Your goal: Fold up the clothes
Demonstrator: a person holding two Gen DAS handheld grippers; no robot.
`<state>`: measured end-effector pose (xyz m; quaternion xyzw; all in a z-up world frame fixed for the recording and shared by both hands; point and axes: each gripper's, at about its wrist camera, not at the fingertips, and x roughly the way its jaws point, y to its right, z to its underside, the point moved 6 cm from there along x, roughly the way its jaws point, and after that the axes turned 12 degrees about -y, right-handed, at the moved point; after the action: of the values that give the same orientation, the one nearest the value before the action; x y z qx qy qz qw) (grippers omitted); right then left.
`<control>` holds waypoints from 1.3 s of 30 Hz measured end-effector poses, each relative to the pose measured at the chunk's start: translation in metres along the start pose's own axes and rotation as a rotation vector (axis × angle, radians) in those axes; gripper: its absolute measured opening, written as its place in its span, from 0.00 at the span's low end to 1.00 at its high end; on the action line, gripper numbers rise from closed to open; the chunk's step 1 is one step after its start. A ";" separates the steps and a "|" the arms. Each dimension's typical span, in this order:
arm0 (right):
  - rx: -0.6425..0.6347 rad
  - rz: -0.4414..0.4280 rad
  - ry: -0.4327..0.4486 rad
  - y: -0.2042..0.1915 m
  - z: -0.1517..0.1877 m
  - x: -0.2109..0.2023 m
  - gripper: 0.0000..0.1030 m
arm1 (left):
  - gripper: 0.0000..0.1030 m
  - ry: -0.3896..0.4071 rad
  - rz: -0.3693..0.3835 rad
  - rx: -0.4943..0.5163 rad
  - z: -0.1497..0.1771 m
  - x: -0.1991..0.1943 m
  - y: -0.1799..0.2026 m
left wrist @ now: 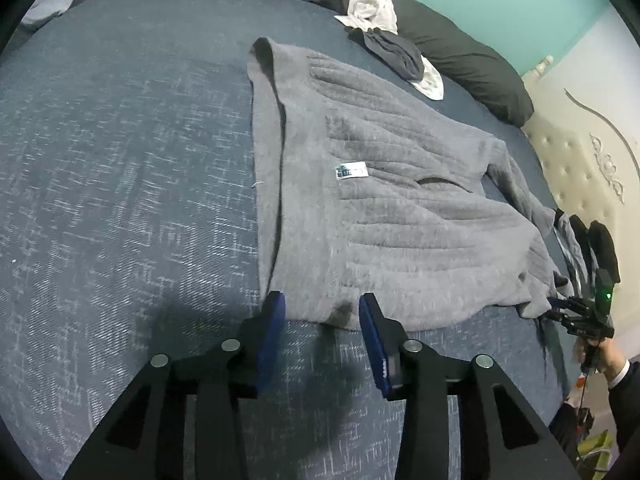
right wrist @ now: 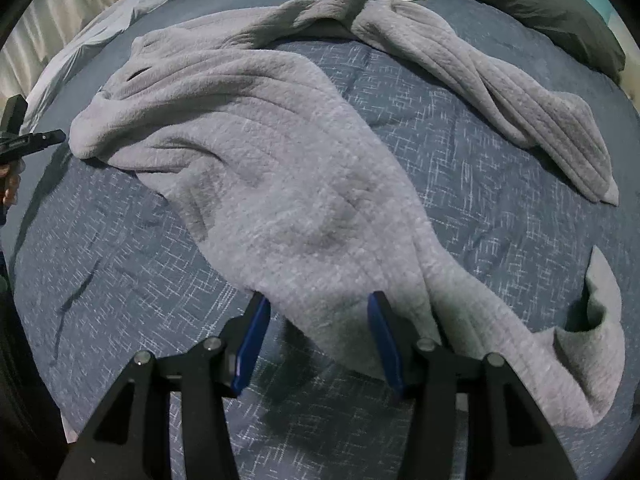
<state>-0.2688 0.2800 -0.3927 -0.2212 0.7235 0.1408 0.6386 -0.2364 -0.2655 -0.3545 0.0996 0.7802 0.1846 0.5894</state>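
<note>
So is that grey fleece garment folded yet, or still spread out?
Partly folded: the grey fleece garment has one side turned over, while a sleeve still sprawls across the blue bedspread.

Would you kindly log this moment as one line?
stage: folding | grey sweater flat on bed | left gripper open at hem | right gripper open over sleeve

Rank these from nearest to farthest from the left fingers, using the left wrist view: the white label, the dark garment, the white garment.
1. White label: mid-sweater, just ahead of the left gripper.
2. Dark garment: beyond the sweater, right.
3. White garment: farthest, against the black pillow.
</note>
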 end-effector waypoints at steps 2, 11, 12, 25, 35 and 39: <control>0.002 -0.001 0.003 0.001 0.000 0.001 0.50 | 0.46 -0.011 -0.006 -0.002 -0.004 0.007 -0.001; 0.014 -0.025 0.007 -0.005 -0.003 0.002 0.50 | 0.24 -0.013 -0.034 0.055 -0.008 0.016 0.006; 0.017 -0.027 0.006 -0.004 -0.003 0.003 0.50 | 0.21 -0.011 -0.031 0.059 -0.008 0.015 0.006; -0.015 -0.029 0.003 -0.007 -0.005 0.002 0.47 | 0.12 0.029 -0.078 0.110 -0.007 -0.029 0.020; -0.048 -0.054 0.076 -0.005 -0.013 -0.038 0.03 | 0.11 0.054 -0.136 0.093 -0.006 -0.079 0.017; -0.094 -0.070 0.103 -0.005 -0.005 -0.078 0.03 | 0.11 0.068 -0.153 0.110 -0.006 -0.105 0.021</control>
<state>-0.2640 0.2839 -0.3145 -0.2828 0.7399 0.1406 0.5940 -0.2137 -0.2864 -0.2521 0.0656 0.8141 0.0991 0.5685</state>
